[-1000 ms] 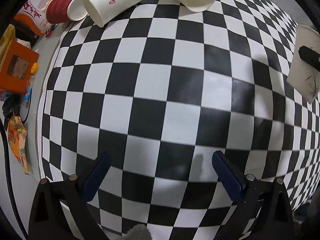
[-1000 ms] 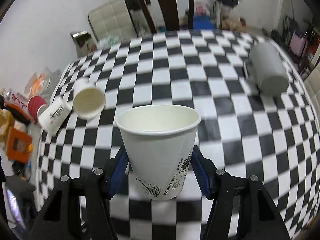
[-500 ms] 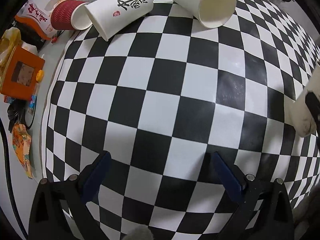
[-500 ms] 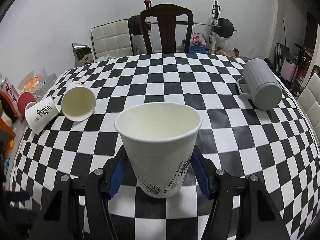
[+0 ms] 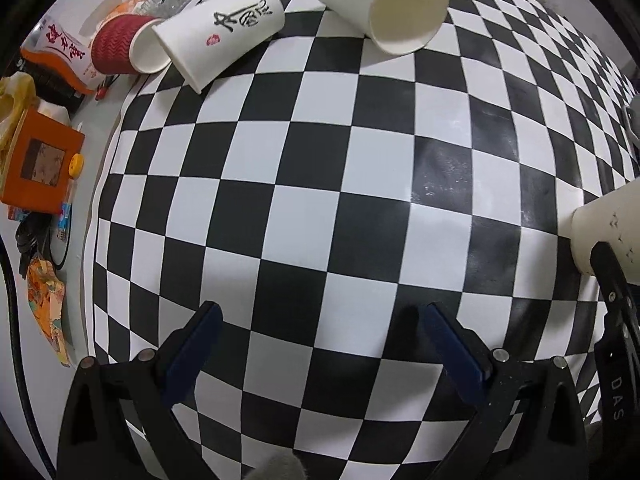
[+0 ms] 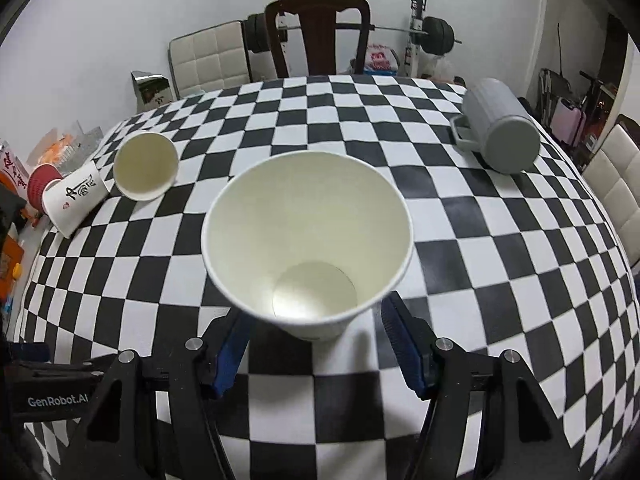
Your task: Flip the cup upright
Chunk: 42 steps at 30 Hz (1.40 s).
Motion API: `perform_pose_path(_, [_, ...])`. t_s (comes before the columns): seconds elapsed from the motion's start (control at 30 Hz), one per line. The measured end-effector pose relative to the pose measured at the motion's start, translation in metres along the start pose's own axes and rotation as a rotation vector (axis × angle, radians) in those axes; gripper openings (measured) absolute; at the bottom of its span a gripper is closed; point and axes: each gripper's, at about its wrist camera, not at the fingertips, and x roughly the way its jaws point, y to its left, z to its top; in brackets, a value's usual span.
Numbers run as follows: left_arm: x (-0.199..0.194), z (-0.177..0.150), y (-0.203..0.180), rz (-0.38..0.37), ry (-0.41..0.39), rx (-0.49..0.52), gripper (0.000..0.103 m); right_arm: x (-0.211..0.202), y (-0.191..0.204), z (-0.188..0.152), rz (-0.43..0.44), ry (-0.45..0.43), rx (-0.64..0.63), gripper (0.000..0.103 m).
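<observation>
A white paper cup (image 6: 308, 240) stands upright on the checkered table (image 6: 500, 280), mouth up, between the fingers of my right gripper (image 6: 316, 320). The jaws stand wider than the cup's base and I see small gaps at both sides. The same cup shows at the right edge of the left wrist view (image 5: 608, 236). My left gripper (image 5: 320, 324) is open and empty above the table. Two white cups with black calligraphy (image 5: 220, 32) (image 5: 384, 8) and a red ribbed cup (image 5: 124, 46) lie on their sides at the far left.
A grey lidded jug (image 6: 500, 128) lies on its side at the far right. An orange box (image 5: 40, 160) and snack packets (image 5: 56, 56) sit off the table's left edge. A dark wooden chair (image 6: 320, 36) and a barbell rack stand behind the table.
The right gripper has opened off the cup and tilted to look down into it. The cup now stands on the table. The left gripper has drifted forward towards the lying cups.
</observation>
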Motion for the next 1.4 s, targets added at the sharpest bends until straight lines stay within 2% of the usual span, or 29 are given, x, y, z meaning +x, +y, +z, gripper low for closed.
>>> perform_pose_path(0.03, [-0.003, -0.001, 0.001, -0.001, -0.004, 0.003, 0.103, -0.002, -0.001, -0.001, -0.001, 0.008, 0.002, 0.076])
perform_pose_path(0.27, [-0.038, -0.009, 0.001, 0.007, -0.067, 0.054, 0.103, -0.040, -0.008, -0.012, -0.005, 0.030, 0.010, 0.084])
perform_pose_path(0.33, [-0.050, -0.017, 0.002, 0.002, -0.085, 0.072, 0.103, -0.053, -0.011, -0.014, -0.018, 0.037, 0.016, 0.099])
perform_pose_path(0.37, [-0.057, -0.021, 0.001, 0.000, -0.095, 0.081, 0.103, -0.062, -0.014, -0.014, -0.027, 0.039, 0.021, 0.101])
perform_pose_path(0.47, [-0.083, -0.034, -0.004, -0.013, -0.131, 0.112, 0.103, -0.089, -0.025, -0.011, -0.111, 0.050, 0.036, 0.102])
perform_pose_path(0.67, [-0.161, -0.057, -0.008, -0.047, -0.236, 0.168, 0.103, -0.154, -0.044, 0.013, -0.164, 0.039, 0.060, 0.103])
perform_pose_path(0.9, [-0.263, -0.077, -0.008, -0.095, -0.346, 0.157, 0.103, -0.247, -0.058, 0.057, -0.087, 0.088, 0.058, 0.103])
perform_pose_path(1.03, [-0.313, -0.090, -0.010, -0.083, -0.407, 0.134, 0.103, -0.298, -0.068, 0.079, -0.075, 0.087, 0.041, 0.103])
perform_pose_path(1.23, [-0.345, -0.107, -0.007, -0.117, -0.396, 0.101, 0.103, -0.348, -0.070, 0.095, -0.069, 0.066, -0.006, 0.103])
perform_pose_path(1.4, [-0.363, -0.116, -0.007, -0.107, -0.395, 0.084, 0.103, -0.371, -0.072, 0.100, -0.060, 0.055, -0.017, 0.103])
